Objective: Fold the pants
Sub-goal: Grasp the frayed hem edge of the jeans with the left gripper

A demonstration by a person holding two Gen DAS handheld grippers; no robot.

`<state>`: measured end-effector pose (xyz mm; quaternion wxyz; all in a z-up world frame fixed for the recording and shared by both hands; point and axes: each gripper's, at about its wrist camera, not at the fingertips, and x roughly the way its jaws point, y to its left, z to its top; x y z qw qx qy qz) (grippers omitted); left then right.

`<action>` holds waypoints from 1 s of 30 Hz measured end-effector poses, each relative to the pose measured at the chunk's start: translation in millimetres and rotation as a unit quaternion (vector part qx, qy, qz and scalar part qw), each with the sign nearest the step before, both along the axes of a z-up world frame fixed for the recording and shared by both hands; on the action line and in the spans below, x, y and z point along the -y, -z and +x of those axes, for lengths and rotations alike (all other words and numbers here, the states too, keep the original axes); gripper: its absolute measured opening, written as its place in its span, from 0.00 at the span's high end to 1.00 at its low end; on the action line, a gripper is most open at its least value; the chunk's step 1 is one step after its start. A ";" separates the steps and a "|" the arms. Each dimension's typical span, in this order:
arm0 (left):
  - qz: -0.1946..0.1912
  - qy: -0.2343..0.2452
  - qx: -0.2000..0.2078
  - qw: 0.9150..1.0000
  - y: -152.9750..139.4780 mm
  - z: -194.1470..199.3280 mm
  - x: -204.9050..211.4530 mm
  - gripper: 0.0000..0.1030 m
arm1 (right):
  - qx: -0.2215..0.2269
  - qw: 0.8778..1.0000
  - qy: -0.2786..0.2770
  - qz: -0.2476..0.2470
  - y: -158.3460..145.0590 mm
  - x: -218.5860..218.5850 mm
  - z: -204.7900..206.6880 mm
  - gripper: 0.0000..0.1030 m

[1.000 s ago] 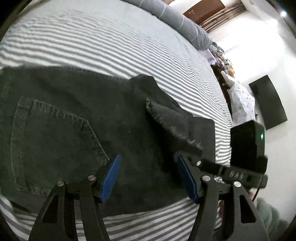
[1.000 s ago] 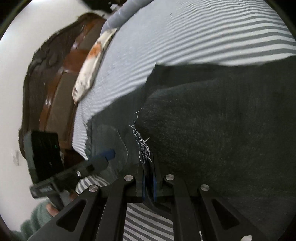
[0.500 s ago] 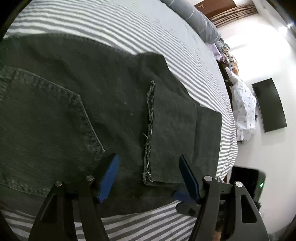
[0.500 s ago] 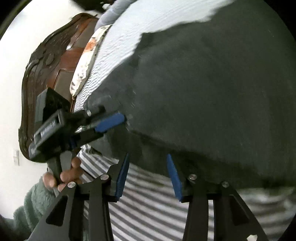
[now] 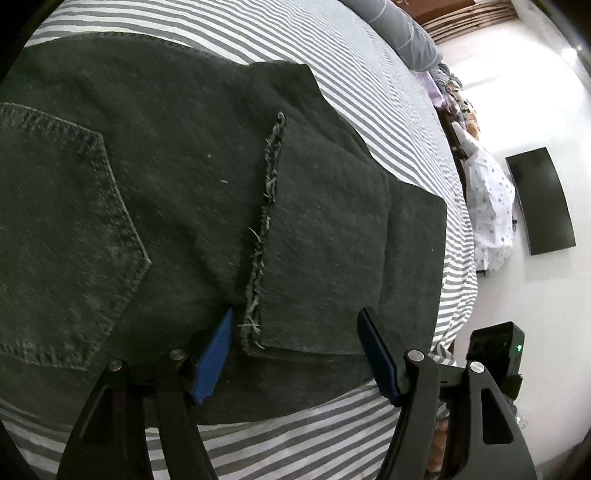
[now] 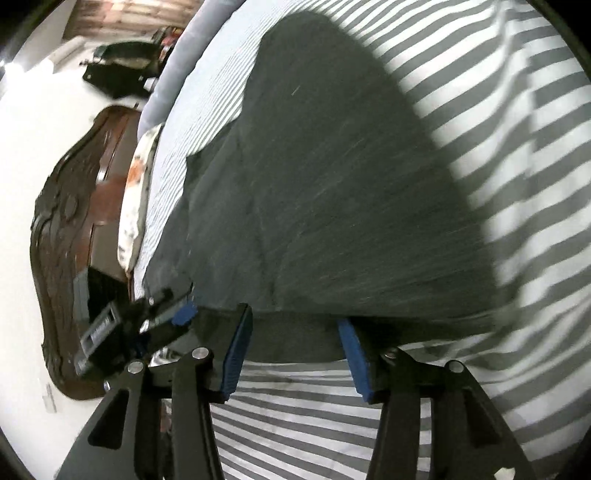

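Note:
Dark denim pants (image 5: 177, 177) lie folded on the striped bed, back pocket (image 5: 55, 236) at the left. One leg end lies flat on top, and its frayed hem (image 5: 266, 221) runs toward me. My left gripper (image 5: 297, 317) hangs open just above the hem's near corner, pads clear of the cloth. In the right wrist view the pants (image 6: 332, 184) fill the middle. My right gripper (image 6: 295, 319) is at their near folded edge with its jaws opening. The edge shows between the fingers, but the pads do not press it. The left gripper's blue pad (image 6: 183, 314) is close at its left.
The grey-and-white striped sheet (image 5: 295, 435) runs to the bed's near edge. A grey bolster (image 5: 402, 33) lies at the far end. A dark wooden headboard (image 6: 74, 236) and a floral pillow (image 6: 136, 195) are at the left. A black screen (image 5: 539, 199) hangs on the white wall.
My right gripper let go of the frayed leg end, opened and slid along the near edge. The leg end now lies flat. My left gripper sank closer to the pants.

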<state>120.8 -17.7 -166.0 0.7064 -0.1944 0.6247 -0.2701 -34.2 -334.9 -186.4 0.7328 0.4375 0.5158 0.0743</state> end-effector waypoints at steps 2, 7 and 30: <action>0.001 -0.002 -0.002 1.000 -0.5 -0.8 5.0 0.34 | 0.001 1.000 0.011 -0.003 -2.9 12.0 -3.7 0.55; 0.014 -0.021 0.007 1.000 -3.9 -5.5 12.9 0.55 | -0.001 0.999 0.040 0.012 -6.7 28.3 -9.4 0.53; -0.055 -0.036 0.063 0.996 -57.0 -11.4 18.1 0.95 | -0.016 0.991 0.104 0.083 5.4 23.4 -9.3 0.30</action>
